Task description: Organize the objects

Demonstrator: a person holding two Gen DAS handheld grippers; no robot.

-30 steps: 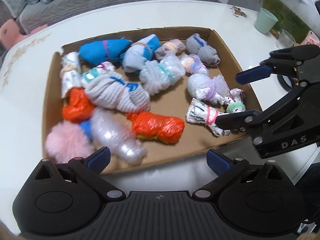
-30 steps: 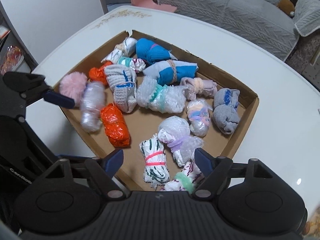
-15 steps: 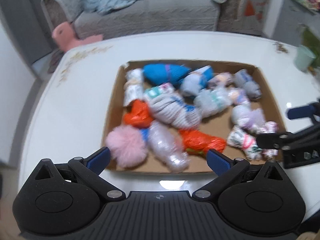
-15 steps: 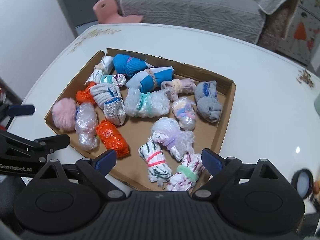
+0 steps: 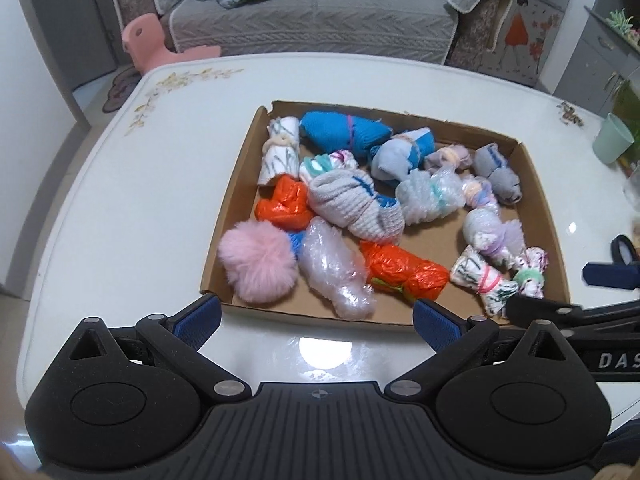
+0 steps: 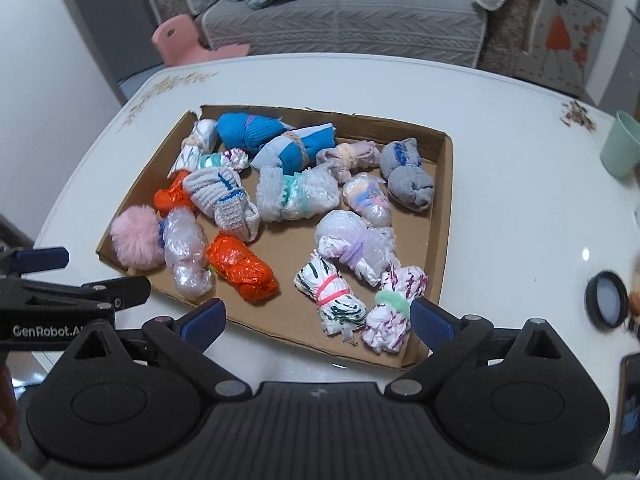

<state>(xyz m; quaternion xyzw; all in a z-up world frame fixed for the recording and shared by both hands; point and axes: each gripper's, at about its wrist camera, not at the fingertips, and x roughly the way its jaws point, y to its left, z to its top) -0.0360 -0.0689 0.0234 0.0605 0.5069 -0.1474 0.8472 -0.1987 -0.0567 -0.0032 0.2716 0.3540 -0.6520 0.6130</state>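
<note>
A shallow cardboard tray (image 5: 236, 184) (image 6: 444, 216) on a white table holds several rolled bundles: a pink pompom (image 5: 256, 266) (image 6: 134, 236), orange plastic rolls (image 5: 404, 272) (image 6: 242, 268), bubble-wrap rolls (image 5: 336, 272), a grey knit sock (image 5: 356, 204) and blue socks (image 5: 344, 132). My left gripper (image 5: 316, 318) is open and empty, held back from the tray's near edge. My right gripper (image 6: 316, 316) is open and empty, over the tray's near edge by a white roll with a pink band (image 6: 332, 296). Each gripper shows at the other view's side.
A mint cup (image 5: 612, 144) (image 6: 622, 148) stands at the table's far right. A round black-rimmed lid (image 6: 606, 300) lies on the right. A grey sofa (image 5: 312, 12) and a pink stool (image 5: 148, 40) stand beyond the table.
Both grippers have pulled back and up from the tray, so the whole tray and the sofa now show. Both stayed open and empty. The bundles have not moved.
</note>
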